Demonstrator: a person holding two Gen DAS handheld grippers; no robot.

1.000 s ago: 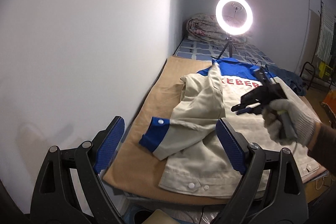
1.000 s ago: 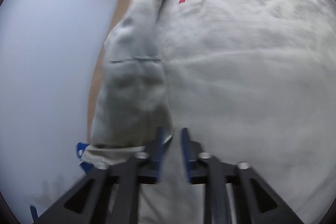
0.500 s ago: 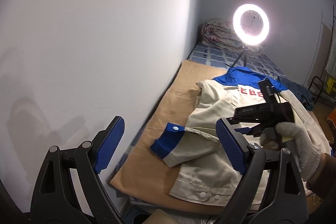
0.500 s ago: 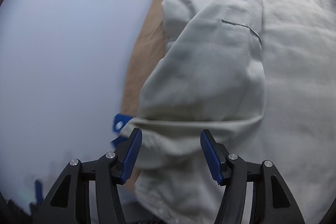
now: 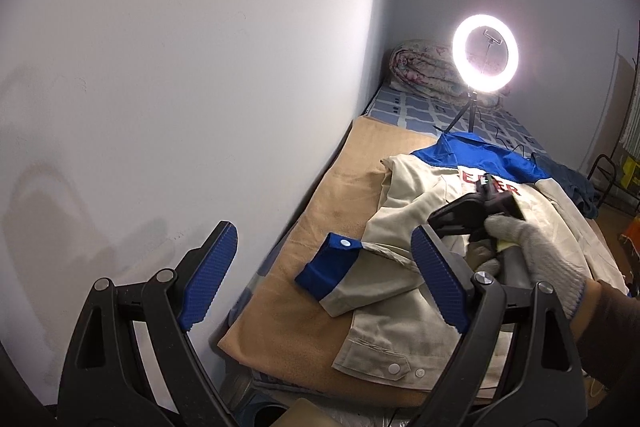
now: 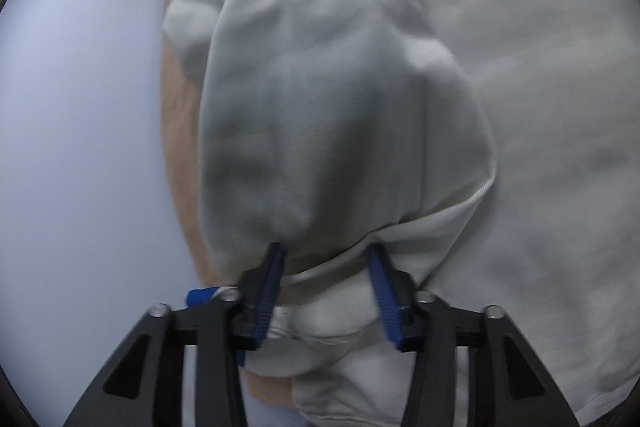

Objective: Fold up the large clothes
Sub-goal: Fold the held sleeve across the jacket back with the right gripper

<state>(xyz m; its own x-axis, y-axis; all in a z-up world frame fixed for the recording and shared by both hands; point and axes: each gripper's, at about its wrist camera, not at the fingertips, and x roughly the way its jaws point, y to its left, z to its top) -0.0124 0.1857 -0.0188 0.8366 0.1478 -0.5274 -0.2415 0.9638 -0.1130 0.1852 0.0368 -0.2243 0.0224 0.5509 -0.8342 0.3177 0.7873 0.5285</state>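
Note:
A beige work jacket (image 5: 452,291) with a blue yoke and red letters lies back-up on a tan blanket (image 5: 320,211). Its sleeve (image 6: 320,107) is folded across the body, and the blue cuff (image 5: 328,267) points toward the wall. A gloved hand (image 5: 536,255) holds my right gripper (image 6: 326,255) down on that sleeve. Its jaws are closing with a ridge of sleeve cloth between the pads (image 6: 380,287), and a gap remains. My left gripper (image 5: 323,231) hovers wide open near the bed's front corner, with nothing between its fingers.
A grey wall (image 5: 160,107) runs along the bed's left side. At the far end stand a lit ring light on a tripod (image 5: 485,53) and a rolled quilt (image 5: 424,71). A dark blue garment (image 5: 576,183) lies right of the jacket's collar.
The right gripper dropped from above the jacket's back onto the folded sleeve; its jaws widened, then narrowed around a cloth ridge. The left gripper drifted slightly sideways and stayed open.

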